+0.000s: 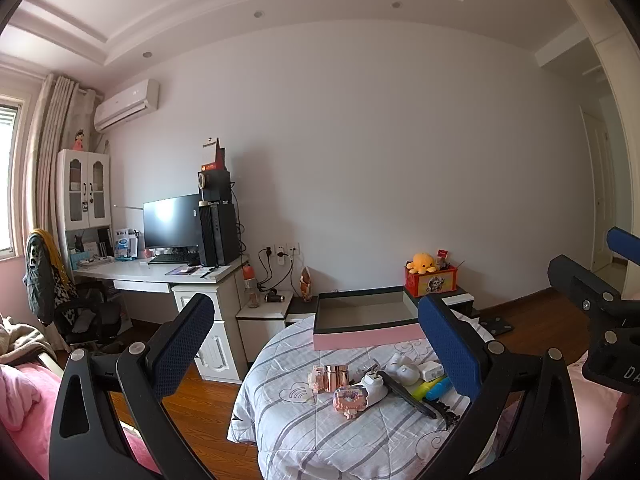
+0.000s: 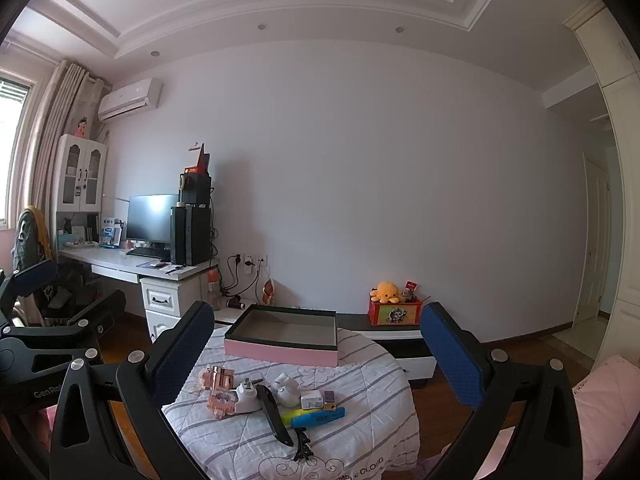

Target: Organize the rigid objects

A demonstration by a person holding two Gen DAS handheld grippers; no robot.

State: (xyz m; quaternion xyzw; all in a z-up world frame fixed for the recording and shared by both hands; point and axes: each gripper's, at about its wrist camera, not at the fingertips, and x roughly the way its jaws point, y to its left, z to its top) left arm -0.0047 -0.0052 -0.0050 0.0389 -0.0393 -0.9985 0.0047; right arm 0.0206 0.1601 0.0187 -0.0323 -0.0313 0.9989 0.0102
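An empty pink box with a dark rim (image 1: 366, 314) (image 2: 282, 336) stands at the far side of a round table under a striped quilt (image 1: 304, 432) (image 2: 240, 448). In front of it lie small objects: a copper jar (image 1: 335, 376) (image 2: 222, 378), a pink block toy (image 1: 349, 399) (image 2: 219, 401), a white plug (image 1: 375, 385) (image 2: 247, 397), a long black piece (image 1: 406, 394) (image 2: 274, 414), a blue marker (image 2: 318, 418) and a white figurine (image 2: 287, 390). My left gripper (image 1: 320, 340) and right gripper (image 2: 320, 344) are open and empty, held above the pile.
A white desk with monitor and computer tower (image 1: 192, 236) stands at left, an office chair (image 1: 60, 300) beside it. A low cabinet (image 2: 400, 344) behind the table bears a red box with an orange plush (image 2: 386, 292). Pink bedding (image 1: 24, 400) lies at lower left.
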